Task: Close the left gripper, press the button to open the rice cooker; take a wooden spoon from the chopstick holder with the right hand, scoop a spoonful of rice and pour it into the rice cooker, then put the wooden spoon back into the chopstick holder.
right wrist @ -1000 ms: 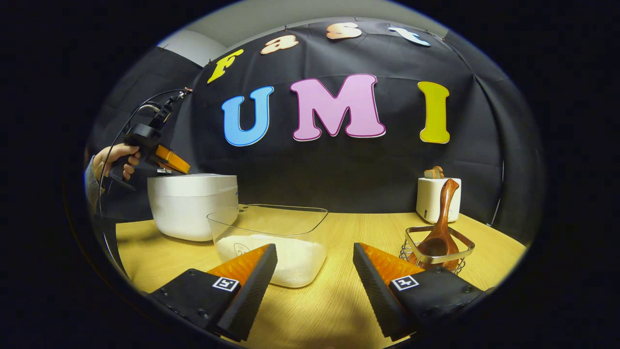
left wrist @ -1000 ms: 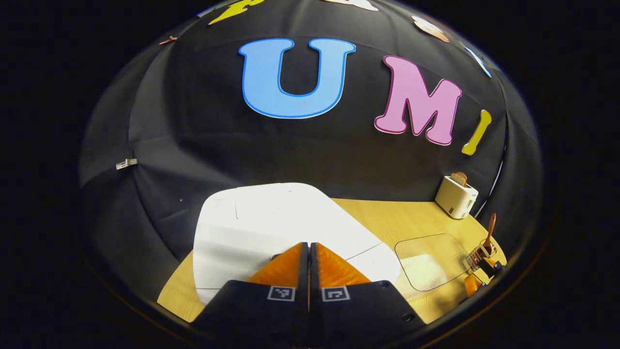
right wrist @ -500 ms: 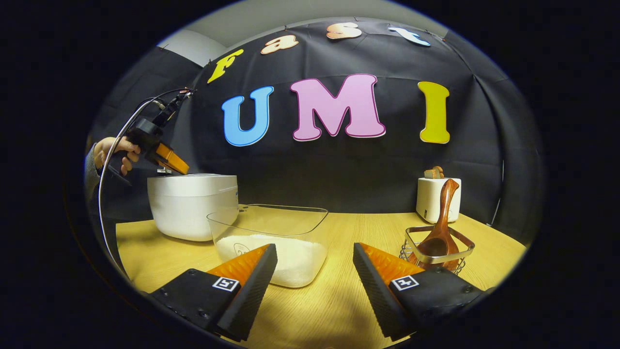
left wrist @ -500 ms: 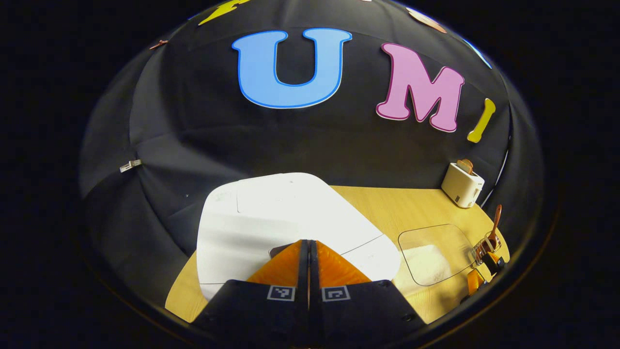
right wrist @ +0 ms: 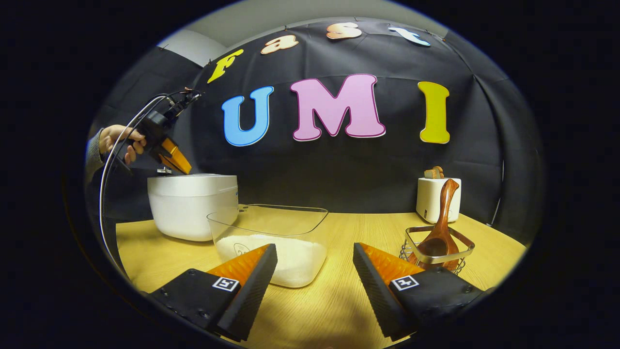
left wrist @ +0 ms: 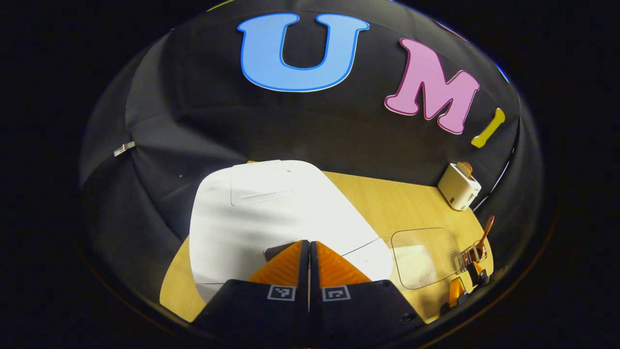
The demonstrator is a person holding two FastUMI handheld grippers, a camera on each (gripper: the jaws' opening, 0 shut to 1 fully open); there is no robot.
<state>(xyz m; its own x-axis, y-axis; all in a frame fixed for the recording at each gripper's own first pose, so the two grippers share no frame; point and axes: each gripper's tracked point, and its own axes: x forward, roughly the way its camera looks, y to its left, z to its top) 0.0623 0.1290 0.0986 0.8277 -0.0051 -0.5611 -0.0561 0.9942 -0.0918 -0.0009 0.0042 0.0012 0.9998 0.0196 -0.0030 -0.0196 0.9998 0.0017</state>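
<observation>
A grey sleeve (right wrist: 91, 154) and looping cable (right wrist: 112, 162) trail from black, square-marker-tagged gripper bodies.

Spoon (right wrist: 440, 228) in holder (right wrist: 436, 253), apparently.

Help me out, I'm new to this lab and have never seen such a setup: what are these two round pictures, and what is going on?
There is no robot here. A person holds handheld tongs in each hand, each with a camera looking along its fingers.

The left gripper view looks down on the white rice cooker; the left tongs are shut, tips together at the lid's front, holding nothing. The right gripper view shows them from afar, in the person's hand.

The right tongs are open and empty, above the wooden table. On it stand the rice cooker, lid closed, a clear container of rice, a wire chopstick holder with a wooden spoon, and a small toaster behind.
</observation>
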